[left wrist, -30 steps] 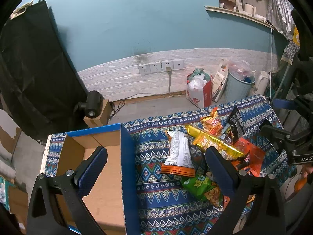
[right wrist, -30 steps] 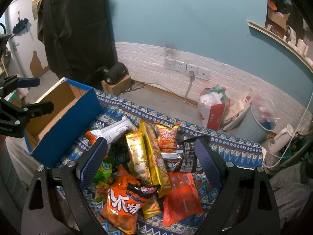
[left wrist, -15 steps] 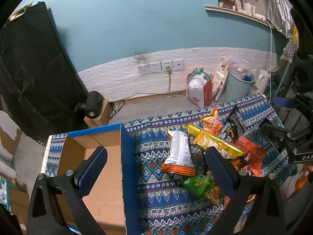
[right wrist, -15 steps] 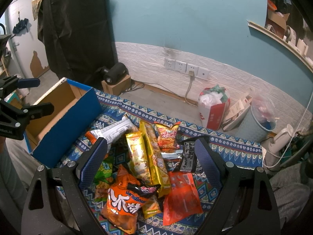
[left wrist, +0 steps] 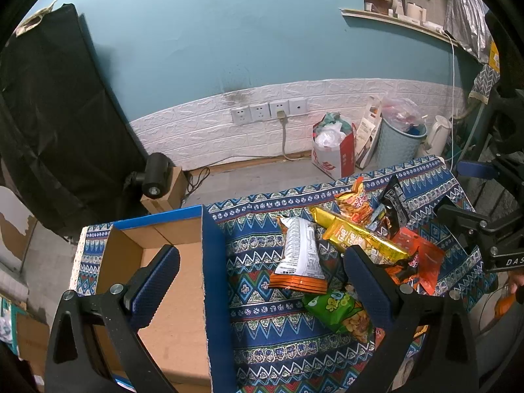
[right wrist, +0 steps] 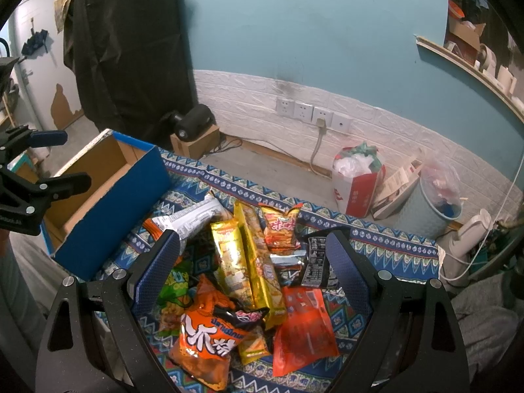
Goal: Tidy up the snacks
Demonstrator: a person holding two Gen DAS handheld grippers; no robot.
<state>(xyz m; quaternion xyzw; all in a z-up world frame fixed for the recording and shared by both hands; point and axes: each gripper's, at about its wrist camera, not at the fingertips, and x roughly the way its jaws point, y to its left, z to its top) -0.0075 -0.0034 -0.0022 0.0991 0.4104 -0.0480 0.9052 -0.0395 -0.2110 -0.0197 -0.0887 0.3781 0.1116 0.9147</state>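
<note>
Red bag (left wrist: 334,154) beside bin (left wrist: 398,142); kettle (left wrist: 437,136).

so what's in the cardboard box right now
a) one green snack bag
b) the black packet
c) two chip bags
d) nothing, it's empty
d: the cardboard box shows only its bare brown floor in both wrist views, while the snacks all lie in a pile on the patterned cloth beside it, and both the left gripper and the right gripper are open with nothing between their fingers.
</note>
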